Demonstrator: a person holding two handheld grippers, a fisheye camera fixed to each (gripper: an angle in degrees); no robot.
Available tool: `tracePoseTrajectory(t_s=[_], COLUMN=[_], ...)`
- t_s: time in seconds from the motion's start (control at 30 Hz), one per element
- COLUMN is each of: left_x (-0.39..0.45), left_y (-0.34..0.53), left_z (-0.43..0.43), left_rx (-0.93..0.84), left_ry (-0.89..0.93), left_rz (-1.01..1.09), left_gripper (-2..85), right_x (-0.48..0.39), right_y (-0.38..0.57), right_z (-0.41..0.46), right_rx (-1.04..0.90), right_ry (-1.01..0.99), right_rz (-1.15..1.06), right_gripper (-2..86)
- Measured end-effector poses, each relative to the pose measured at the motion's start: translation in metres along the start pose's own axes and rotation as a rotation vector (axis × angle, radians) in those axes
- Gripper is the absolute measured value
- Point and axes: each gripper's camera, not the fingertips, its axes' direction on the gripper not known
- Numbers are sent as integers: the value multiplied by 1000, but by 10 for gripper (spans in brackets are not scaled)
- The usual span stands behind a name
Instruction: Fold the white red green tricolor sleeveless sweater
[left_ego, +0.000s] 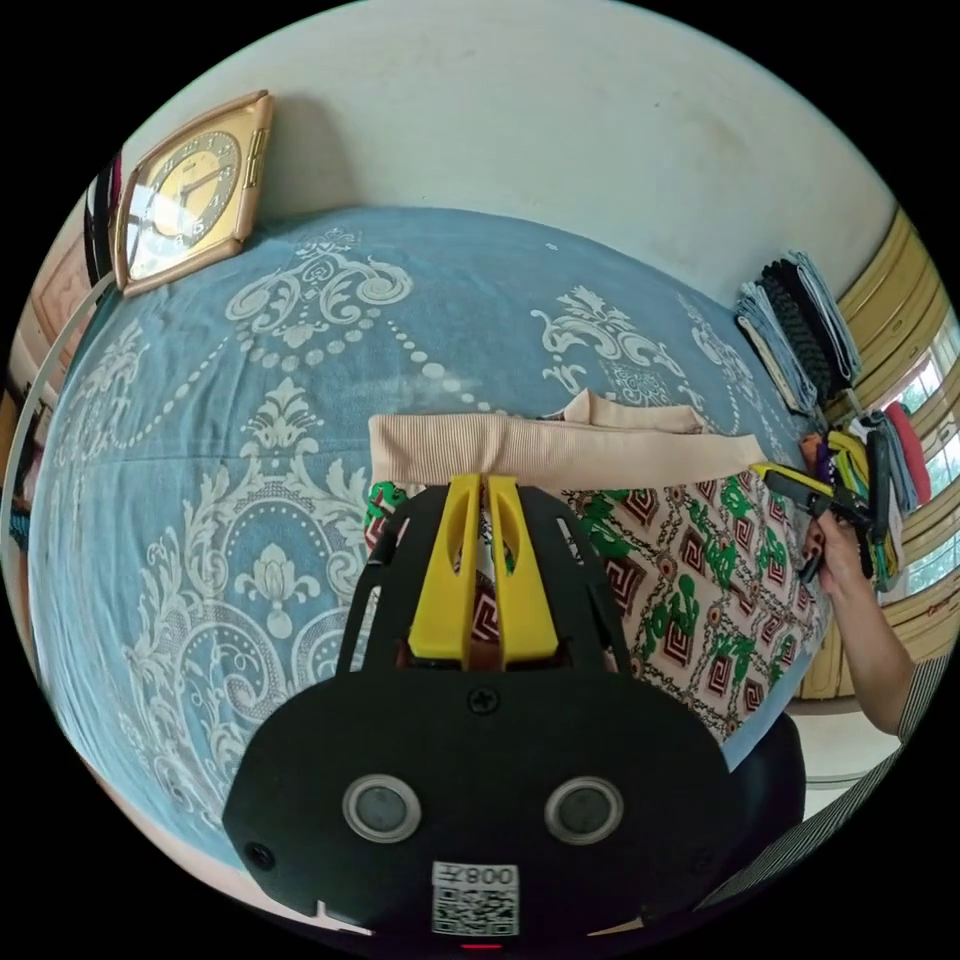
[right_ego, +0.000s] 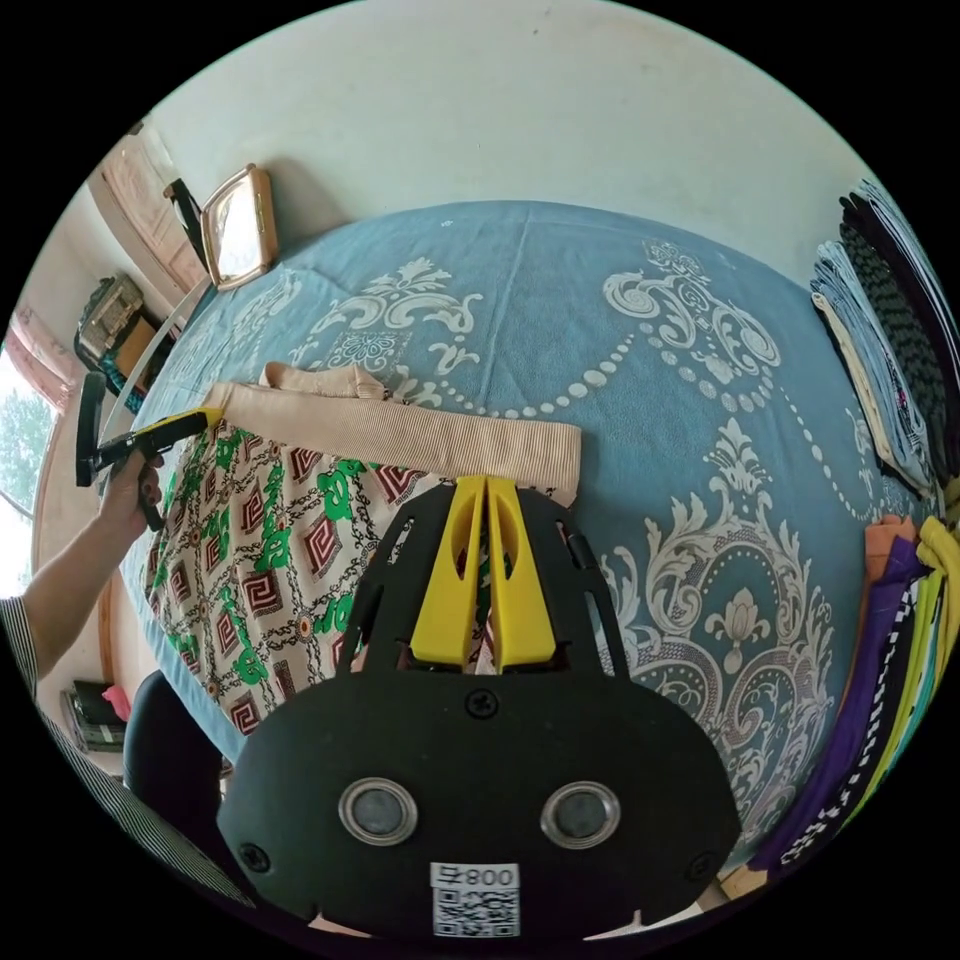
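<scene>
**A:** Sweater (left_ego: 700, 590) first: where does it lie?

**B:** On the bed (left_ego: 200, 450), spread over a blue cover with pale scrollwork, hanging a little over the near edge. Its beige ribbed band (left_ego: 560, 450) runs straight across the far side, stretched between the two tools.

**A:** Start at the left, then.

**B:** In the left gripper view the left tool (left_ego: 484, 482) has its yellow jaws together, the tips at the band's left end, where the patterned knit meets the rib. They look clamped on the cloth, though the tips hide the actual pinch. A clock (left_ego: 190, 195) leans on the wall beyond.

**A:** And further right?

**B:** The right tool (right_ego: 485, 482) sits the same way in its own view, jaws together at the band's other end, apparently nipping the fabric. Folded clothes (right_ego: 890, 350) are stacked by the right side of the bed.

**A:** How will it handle?

**B:** I'd judge it soft and light. The knit drapes and wrinkles freely, so it won't keep any shape unless held taut. It isn't fragile, and the ribbed texture should grip rather than slip.

**A:** Best place to hold?

**B:** The ribbed band's two corners, as now. That edge is thicker and firmer than the patterned body, so it should carry across in one straight line. Hold mid-panel and it would likely sag and bunch.
</scene>
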Motion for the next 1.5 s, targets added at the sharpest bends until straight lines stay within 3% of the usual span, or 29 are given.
tracePoseTrajectory(t_s=[0.23, 0.33, 0.47, 0.6, 0.73, 0.97, 1.5], left_x=[-3, -4, -3, -20, -52, -55, -31], left_y=[41, 73, 120, 165, 191, 203, 201], left_z=[-43, -60, -81, -98, -92, -75, -90], left_rx=[55, 42, -4, -39, -67, -141, -152], left_ry=[-10, 73, 36, 2, 156, 246, 203], left_rz=[-5, 0, -9, -131, -292, -298, -258], left_gripper=[10, 13, 30, 62, 74, 33, 13], right_x=[18, 26, 31, 37, 71, 138, 205], right_y=[20, 35, 80, 141, 207, 274, 306], right_z=[-4, -28, -63, -73, -77, -70, -18], right_rx=[-38, 32, 58, -15, -68, -59, -136], right_ry=[-16, -6, -96, -121, -123, -319, -473], right_rz=[50, 58, 32, 47, 185, 362, 312], right_gripper=[1, 1, 2, 5, 16, 59, 6])
